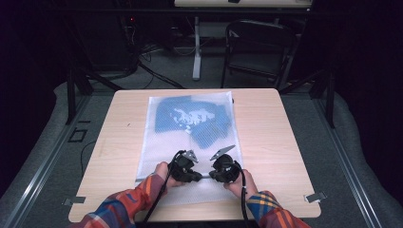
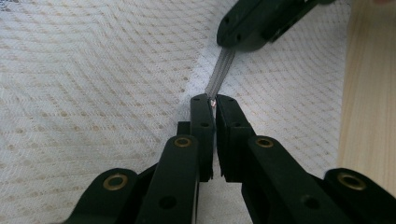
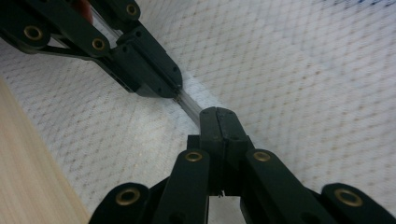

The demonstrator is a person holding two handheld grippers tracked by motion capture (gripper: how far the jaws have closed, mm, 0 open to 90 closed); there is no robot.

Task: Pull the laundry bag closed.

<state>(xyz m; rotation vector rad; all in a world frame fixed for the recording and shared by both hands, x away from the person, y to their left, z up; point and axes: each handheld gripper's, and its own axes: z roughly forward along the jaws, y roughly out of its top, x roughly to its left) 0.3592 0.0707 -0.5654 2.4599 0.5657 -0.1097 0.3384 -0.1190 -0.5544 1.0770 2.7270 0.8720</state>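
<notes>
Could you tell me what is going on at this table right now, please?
A person is working on a white mesh laundry bag lying flat on the wooden table, with blue fabric inside it. The left tool and the right tool are both shut on the zipper strip near the bag's near end, close together, with a short stretch of it taut between them.

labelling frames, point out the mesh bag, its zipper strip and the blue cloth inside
mesh bag (image 1: 157,142), high view, bare white mesh on its left side
zipper strip (image 2: 219,70), left gripper view, grey stretch between the two pairs of jaws
blue cloth (image 1: 166,118), high view, its left part
</notes>
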